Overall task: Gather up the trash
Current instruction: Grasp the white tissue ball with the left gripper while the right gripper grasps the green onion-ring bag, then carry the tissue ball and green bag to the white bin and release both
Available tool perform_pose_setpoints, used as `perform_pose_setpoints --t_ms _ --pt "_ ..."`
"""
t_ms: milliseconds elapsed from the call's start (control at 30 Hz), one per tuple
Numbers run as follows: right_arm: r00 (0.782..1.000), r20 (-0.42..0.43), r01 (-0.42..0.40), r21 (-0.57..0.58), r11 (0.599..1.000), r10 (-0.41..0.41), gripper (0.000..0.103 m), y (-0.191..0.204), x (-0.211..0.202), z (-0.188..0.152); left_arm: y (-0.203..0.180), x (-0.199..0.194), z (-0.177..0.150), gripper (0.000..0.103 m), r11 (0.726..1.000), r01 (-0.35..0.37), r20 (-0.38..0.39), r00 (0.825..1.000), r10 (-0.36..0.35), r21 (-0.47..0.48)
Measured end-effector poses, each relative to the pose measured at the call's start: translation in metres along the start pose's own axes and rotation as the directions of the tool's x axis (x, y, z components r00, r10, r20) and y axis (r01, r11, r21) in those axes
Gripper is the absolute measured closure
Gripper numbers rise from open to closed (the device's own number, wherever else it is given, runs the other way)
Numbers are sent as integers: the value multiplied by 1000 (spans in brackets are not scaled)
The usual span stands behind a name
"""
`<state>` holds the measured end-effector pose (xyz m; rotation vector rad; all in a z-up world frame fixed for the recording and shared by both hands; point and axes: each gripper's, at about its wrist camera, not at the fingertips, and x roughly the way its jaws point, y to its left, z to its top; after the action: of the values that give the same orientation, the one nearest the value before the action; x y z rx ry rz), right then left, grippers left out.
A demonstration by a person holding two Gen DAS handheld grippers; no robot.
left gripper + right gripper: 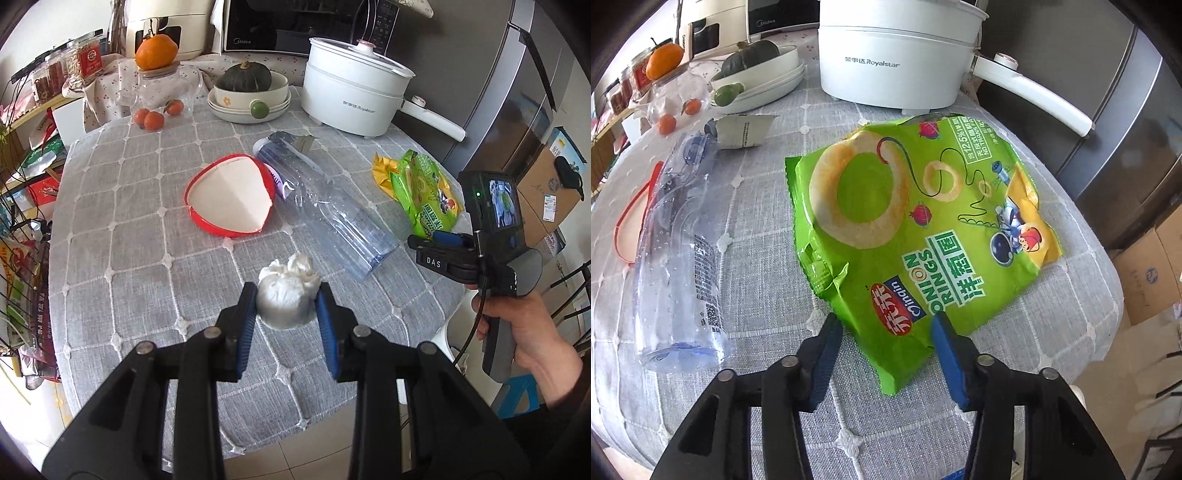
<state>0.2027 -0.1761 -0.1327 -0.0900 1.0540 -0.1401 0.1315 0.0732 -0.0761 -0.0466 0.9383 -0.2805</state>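
A: Looking at the left hand-held gripper (286, 308), what is it doing?

B: Its two blue pads (246, 325) press both sides of a white tissue ball (286, 299). The ball is crumpled, round and a bit lumpy on top. It sits low over the near part of the gray checked table (129, 221).

A: And the clear bottle (325, 206)?

B: It lies on its side in the middle of the table. Its long side runs from far left to near right. The neck points away, toward the white pot (351, 96), and the flat bottom points at us. It looks empty, with small drops inside.

A: What is next to it?

B: A red paper bowl (229, 195), squashed into a sort of triangle, white inside. It touches the bottle's left side.

A: And the right hand-held gripper (886, 332)?

B: It is spread wide, holding nothing. A hand (524, 328) holds it level from the right edge of the table. Its tips sit at the near corner of a green snack bag (908, 229). The bag lies flat, wrinkled, with onion rings drawn on it. Its long side runs away from the gripper toward the pot.
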Motion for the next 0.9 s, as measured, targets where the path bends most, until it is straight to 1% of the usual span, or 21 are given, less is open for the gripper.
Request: perform_pose_setpoints --t_ms 33,100,133,300,400,600,733,900 --pt "1000 7 -9 -5 1000 9 63 1 -2 0 0 -1 0 69 1000 1 1 1000 -1 -1" --pt "1000 13 -25 -17 1000 26 80 1 -6 0 1 -2 0 69 1000 5 2 1000 -5 -7" --pt "1000 12 -28 -24 999 29 80 1 -7 0 1 -3 0 69 1000 8 2 1000 -7 -11" --pt "998 20 -52 -44 998 53 91 -3 -21 -2 1 -4 0 69 999 25 2 1000 -25 -26" --pt "997 35 -74 -44 996 75 94 -9 -37 -4 -2 -6 0 69 999 31 10 999 -31 -27" --pt "989 59 -131 -34 991 133 95 -27 -76 -11 -12 -15 -2 69 998 61 29 998 -60 -17" --pt "978 88 -193 6 981 191 95 -49 -106 -19 -24 -21 -3 69 996 84 42 996 -84 1" --pt "958 88 -280 91 956 272 95 -90 -132 -35 -43 -27 -9 68 992 118 44 992 -119 35"
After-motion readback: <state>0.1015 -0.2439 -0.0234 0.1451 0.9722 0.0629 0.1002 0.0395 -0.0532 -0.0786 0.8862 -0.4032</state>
